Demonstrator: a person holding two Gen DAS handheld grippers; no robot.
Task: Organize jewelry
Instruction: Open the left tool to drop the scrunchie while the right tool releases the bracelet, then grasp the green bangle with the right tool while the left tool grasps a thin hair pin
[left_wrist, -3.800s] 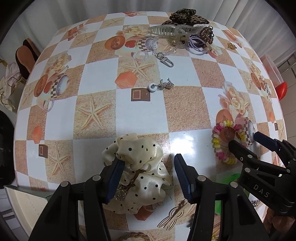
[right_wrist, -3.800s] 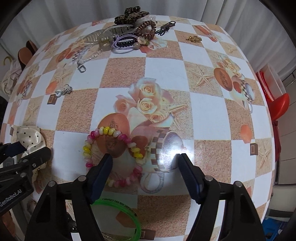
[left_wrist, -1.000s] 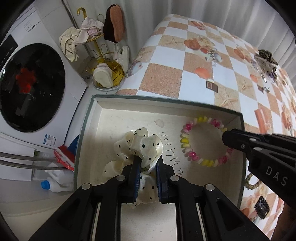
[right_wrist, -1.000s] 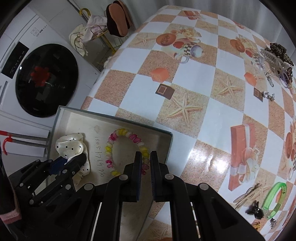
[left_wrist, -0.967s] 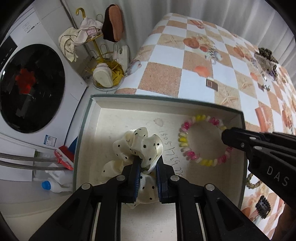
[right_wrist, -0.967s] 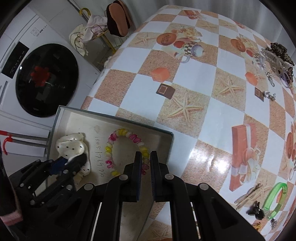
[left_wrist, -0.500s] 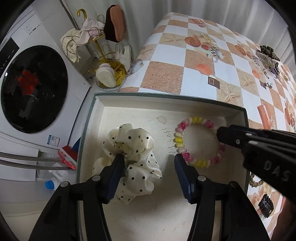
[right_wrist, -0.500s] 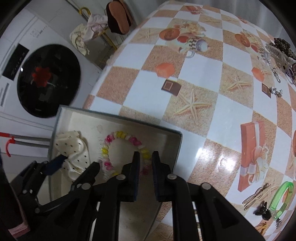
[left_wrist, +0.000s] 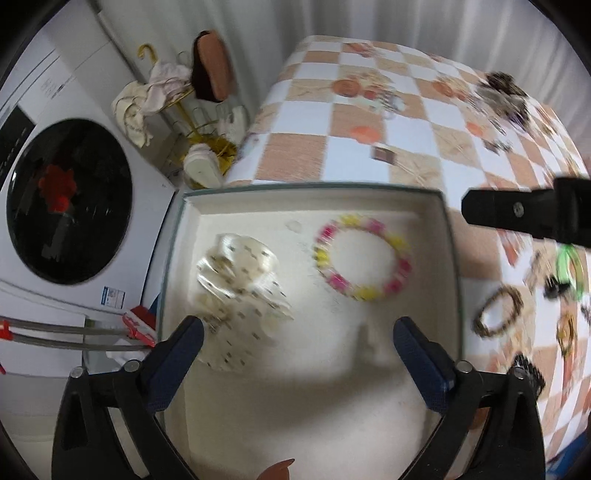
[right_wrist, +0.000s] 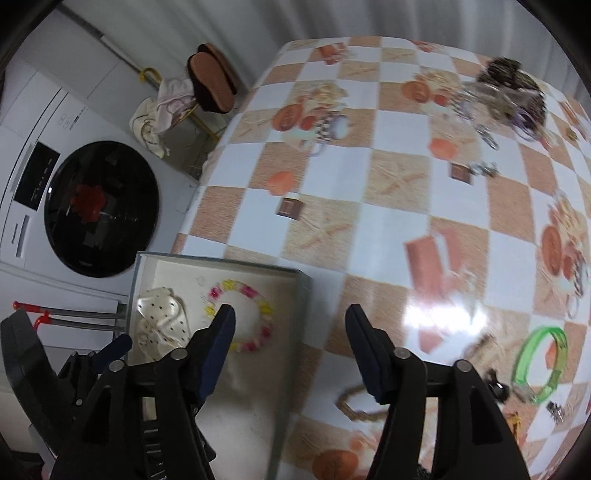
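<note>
Contents of shallow cream-lined rectangular box (left_wrist: 452, 258): one cream polka-dot fabric scrunchie (left_wrist: 242, 284), lying just ahead of the left fingertip of the left gripper (left_wrist: 295, 336); one pink-and-yellow beaded bracelet (left_wrist: 364, 258), ahead and slightly right of those tongs, apart from the scrunchie. Left gripper: spread wide, holding nothing, over the box floor. Right gripper (right_wrist: 290, 326): likewise spread and empty, its left finger over the bracelet, its right finger over the checkered starfish-print tablecloth (right_wrist: 388, 221). Still loose on the cloth, to the right of the right tongs: one green translucent bangle (right_wrist: 539, 360), one brown braided bracelet (left_wrist: 498, 312) and several small dark pieces too blurred to count; a heap of hair clips and rings (right_wrist: 506, 96) far ahead, count unclear. Risks, as judged: the box sits at the table edge, so a knock from either tong could tip it; small pieces may slip from a wide pinch.
</note>
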